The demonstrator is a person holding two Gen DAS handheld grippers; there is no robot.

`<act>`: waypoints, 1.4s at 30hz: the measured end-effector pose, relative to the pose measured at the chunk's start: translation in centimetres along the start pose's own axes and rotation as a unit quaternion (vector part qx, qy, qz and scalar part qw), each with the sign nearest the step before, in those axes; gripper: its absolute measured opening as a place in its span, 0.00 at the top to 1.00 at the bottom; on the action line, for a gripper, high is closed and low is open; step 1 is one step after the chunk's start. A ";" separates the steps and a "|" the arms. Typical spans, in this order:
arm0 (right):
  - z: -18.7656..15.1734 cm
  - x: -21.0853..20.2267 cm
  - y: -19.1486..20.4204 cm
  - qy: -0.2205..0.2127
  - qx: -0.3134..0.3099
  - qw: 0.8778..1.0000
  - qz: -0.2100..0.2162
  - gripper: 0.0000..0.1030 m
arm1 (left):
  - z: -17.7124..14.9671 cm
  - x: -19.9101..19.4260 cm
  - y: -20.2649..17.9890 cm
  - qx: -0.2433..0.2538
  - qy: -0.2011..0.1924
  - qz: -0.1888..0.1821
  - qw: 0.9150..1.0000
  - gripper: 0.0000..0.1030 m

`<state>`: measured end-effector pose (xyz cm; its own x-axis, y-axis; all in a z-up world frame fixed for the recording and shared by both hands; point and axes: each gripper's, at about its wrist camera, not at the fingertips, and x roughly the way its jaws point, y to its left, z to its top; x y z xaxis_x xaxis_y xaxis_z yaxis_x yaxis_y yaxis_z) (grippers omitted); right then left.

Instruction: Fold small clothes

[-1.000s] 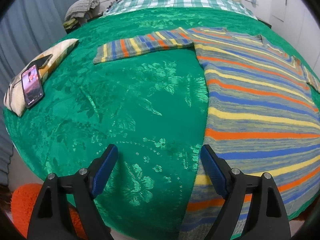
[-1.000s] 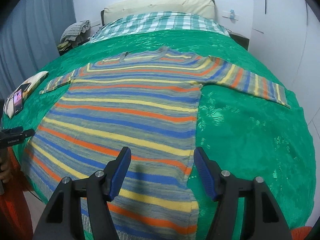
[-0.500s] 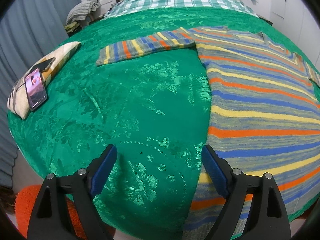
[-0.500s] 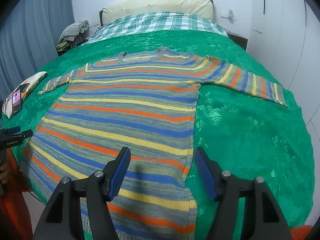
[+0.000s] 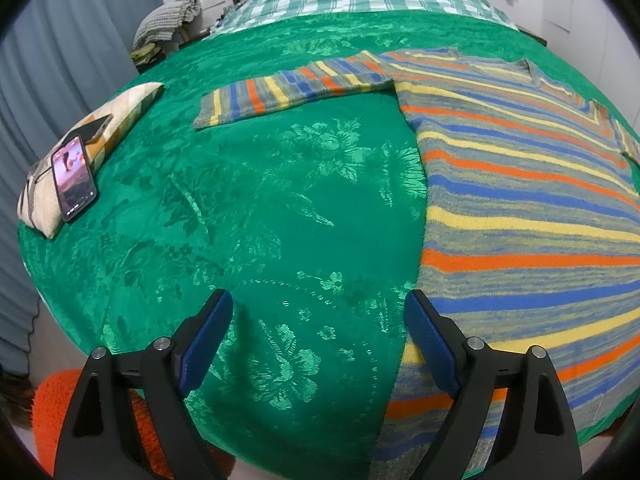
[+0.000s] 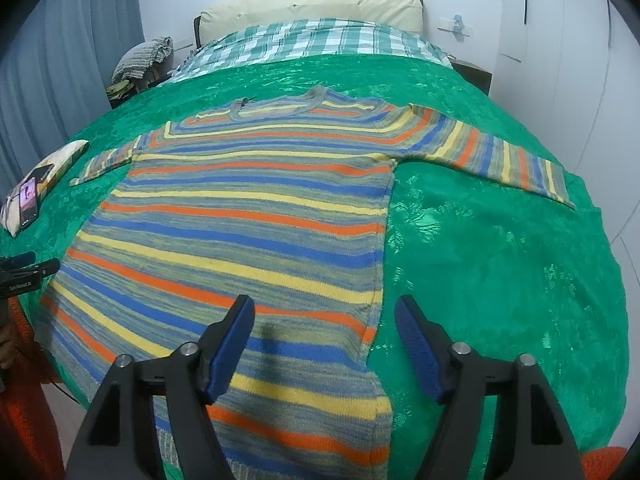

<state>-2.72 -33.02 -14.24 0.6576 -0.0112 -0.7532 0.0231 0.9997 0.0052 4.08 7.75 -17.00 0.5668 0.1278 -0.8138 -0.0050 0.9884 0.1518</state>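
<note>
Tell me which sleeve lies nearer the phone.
The left sleeve, stretched toward the phone on the cushion. The right sleeve lies on the sweater's far side.

bare green bedspread [image 5: 280,200] lies open left of the striped sweater [image 6: 248,216] and right of it below the spread sleeve, while a phone [image 5: 74,178] on a small cushion [image 5: 120,108] occupies the far left edge.

Your left wrist view looks down and forward from the bed's foot over the green bedspread [image 5: 248,208], your right wrist view sits likewise over the striped sweater [image 6: 248,216], both share sweater, phone [image 5: 74,178], checked bedding [image 6: 320,40].
</note>
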 end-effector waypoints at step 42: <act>0.7 -0.8 -2.7 -0.008 0.013 0.983 -0.186 0.01 | -0.7 2.0 0.0 -0.024 0.020 0.014 0.999 0.00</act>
<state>-2.77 -35.70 -13.17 0.6112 -0.3754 -0.6967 0.2829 0.9258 -0.2506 4.69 8.11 -19.01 0.5317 0.1575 -0.8322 -0.0605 0.9871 0.1482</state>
